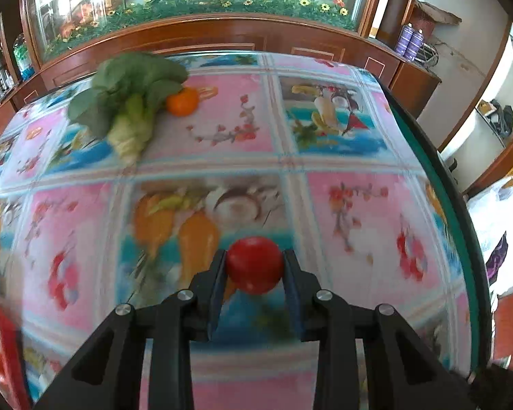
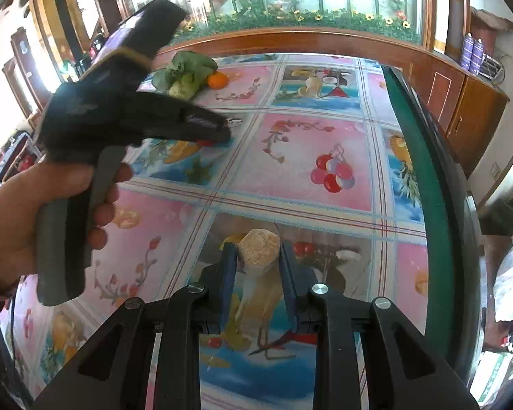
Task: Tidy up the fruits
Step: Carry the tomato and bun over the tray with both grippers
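My left gripper is shut on a red tomato and holds it above the table. It also shows in the right wrist view, held by a hand at the left, with a bit of red at its tip. My right gripper is shut on a pale beige lumpy piece above the table. An orange lies at the far side against a leafy green vegetable; both also show in the right wrist view, the orange right of the greens.
The table carries a pink and blue fruit-print cloth with a green right edge. A red container sits at the near left. A wooden cabinet with a glass flower display stands behind the table.
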Tool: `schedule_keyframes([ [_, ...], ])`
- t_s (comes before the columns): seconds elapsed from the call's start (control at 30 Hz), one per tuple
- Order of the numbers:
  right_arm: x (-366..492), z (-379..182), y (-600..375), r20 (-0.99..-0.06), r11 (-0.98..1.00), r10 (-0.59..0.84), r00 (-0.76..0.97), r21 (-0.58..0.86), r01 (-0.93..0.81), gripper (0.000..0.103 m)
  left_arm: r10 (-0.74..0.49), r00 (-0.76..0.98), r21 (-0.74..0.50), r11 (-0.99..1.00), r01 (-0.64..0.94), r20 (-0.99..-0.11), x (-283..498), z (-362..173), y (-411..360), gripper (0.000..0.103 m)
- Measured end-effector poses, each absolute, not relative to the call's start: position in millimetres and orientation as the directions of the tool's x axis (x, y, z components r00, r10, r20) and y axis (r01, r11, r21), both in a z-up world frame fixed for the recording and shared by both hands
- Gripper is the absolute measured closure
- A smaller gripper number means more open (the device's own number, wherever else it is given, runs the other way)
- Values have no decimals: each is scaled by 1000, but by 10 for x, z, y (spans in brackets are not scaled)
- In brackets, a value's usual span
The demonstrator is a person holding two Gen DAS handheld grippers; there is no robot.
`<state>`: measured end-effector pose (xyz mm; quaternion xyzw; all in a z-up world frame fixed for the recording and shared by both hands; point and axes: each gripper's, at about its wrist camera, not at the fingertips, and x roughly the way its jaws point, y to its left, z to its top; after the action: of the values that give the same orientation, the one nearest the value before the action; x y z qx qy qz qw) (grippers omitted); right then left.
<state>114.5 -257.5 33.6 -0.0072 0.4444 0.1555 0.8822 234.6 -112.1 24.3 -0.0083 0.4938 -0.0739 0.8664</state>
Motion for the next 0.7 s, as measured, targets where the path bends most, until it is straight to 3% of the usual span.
schedule_keyframes([
  [0.7, 99, 349, -1981, -802, 935, 310, 511, 159, -318, 78, -206, 502, -147, 977, 156, -840, 236, 444, -176, 68],
])
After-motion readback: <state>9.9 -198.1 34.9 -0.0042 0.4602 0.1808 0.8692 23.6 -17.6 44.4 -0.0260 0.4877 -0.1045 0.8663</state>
